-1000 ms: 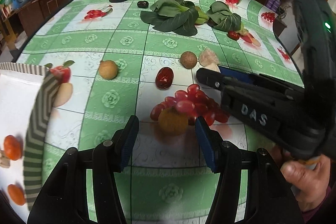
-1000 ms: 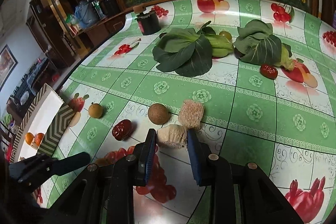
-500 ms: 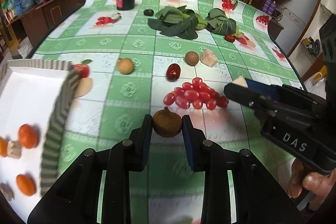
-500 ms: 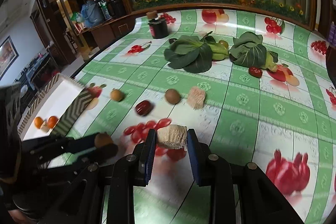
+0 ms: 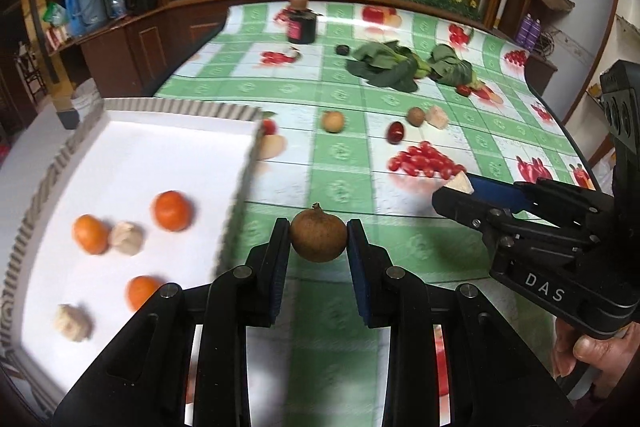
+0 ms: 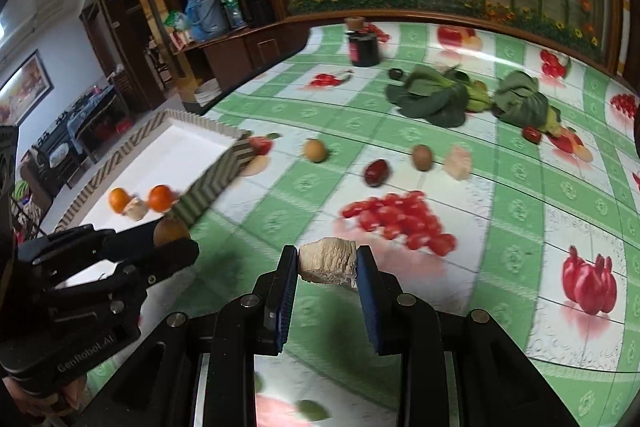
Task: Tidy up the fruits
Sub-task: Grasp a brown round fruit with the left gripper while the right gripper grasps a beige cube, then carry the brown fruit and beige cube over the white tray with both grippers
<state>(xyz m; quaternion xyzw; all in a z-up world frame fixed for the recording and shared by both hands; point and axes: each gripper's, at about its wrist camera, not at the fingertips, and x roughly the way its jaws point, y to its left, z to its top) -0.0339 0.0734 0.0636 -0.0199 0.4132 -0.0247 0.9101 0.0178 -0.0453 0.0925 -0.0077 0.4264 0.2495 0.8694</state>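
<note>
Mid-carry toward the white tray (image 5: 132,163), left claw (image 5: 318,241) clamped on a brown round fruit (image 5: 318,238), right claw (image 6: 328,263) on a pale fibrous chunk (image 6: 328,261), both above the counter (image 6: 520,195); next, crossing the rim to release

striped tray wall (image 5: 240,187) beside left gripper (image 5: 318,239), bare cloth (image 5: 340,183) ahead

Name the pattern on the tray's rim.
Grey-and-cream zigzag stripes on the tray rim, clearest in right wrist view.
</note>
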